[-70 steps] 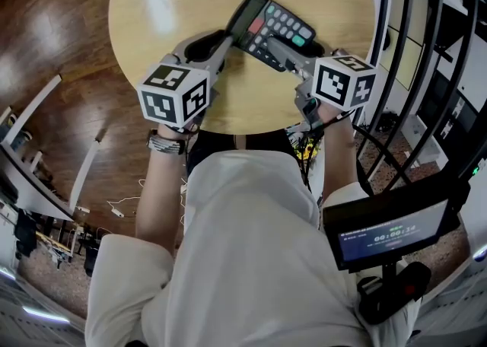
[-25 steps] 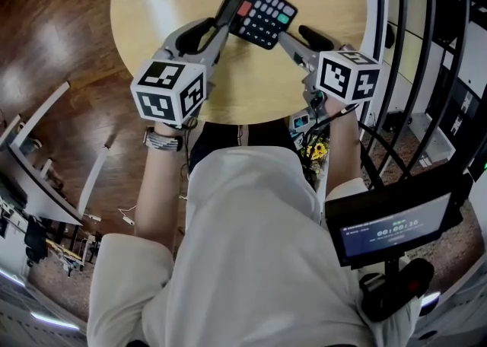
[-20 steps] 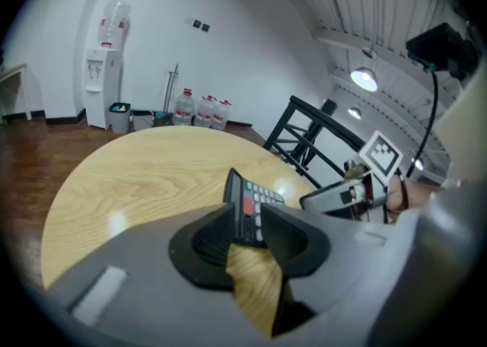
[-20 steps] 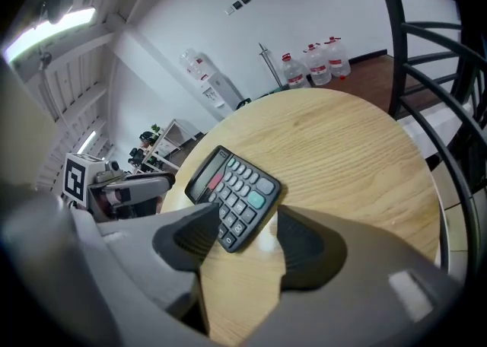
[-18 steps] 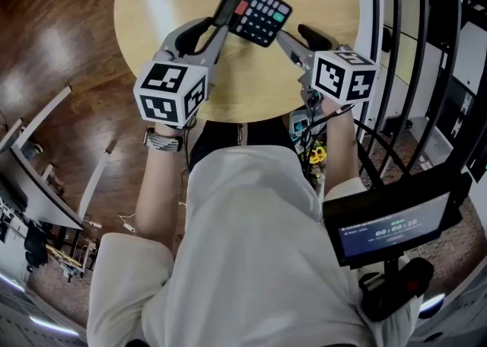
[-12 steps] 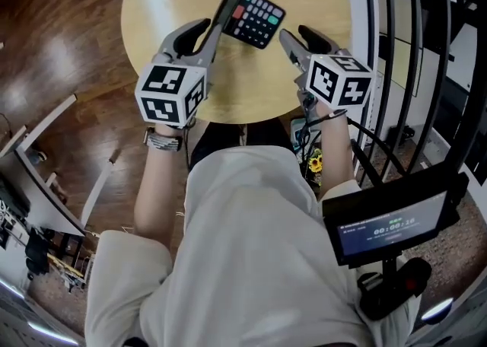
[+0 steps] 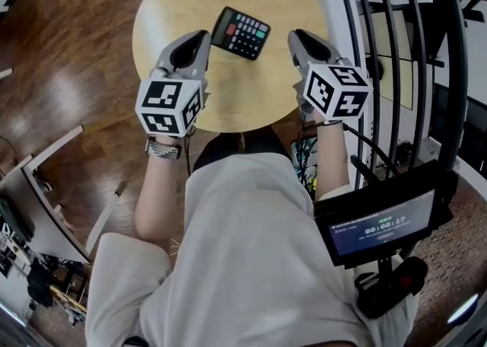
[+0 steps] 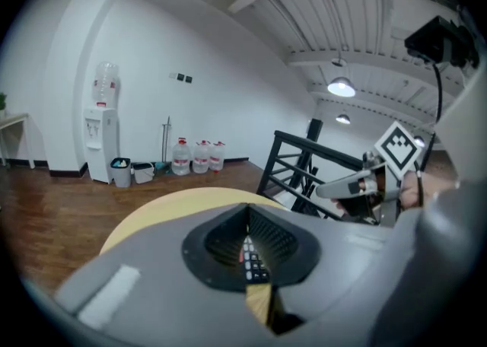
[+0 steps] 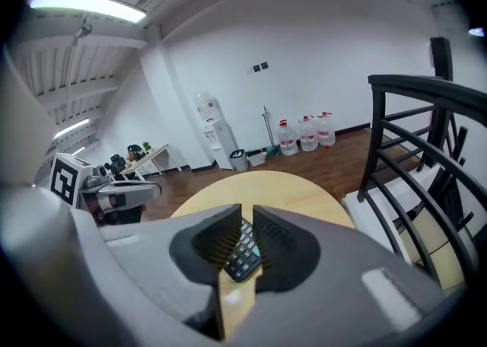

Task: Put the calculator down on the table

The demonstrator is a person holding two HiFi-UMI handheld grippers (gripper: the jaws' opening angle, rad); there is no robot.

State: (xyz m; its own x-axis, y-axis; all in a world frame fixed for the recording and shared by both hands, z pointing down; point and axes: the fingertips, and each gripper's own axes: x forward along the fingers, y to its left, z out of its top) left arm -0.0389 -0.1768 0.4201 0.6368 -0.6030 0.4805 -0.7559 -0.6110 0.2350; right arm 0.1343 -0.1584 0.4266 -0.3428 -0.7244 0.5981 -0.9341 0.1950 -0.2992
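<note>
Head view: the calculator [image 7: 240, 33] lies flat, keys up, on the round wooden table [image 7: 251, 102], clear of both grippers and between their tips. The left gripper [image 7: 202, 36], held above the table to the calculator's left, has just closed its jaws until the tips meet, and nothing is between them. The right gripper [image 7: 296, 36], held above the table on the calculator's other side, has also been closing its jaws; they stand a narrow slit apart and empty, with the calculator visible on the table beyond the slit.
</note>
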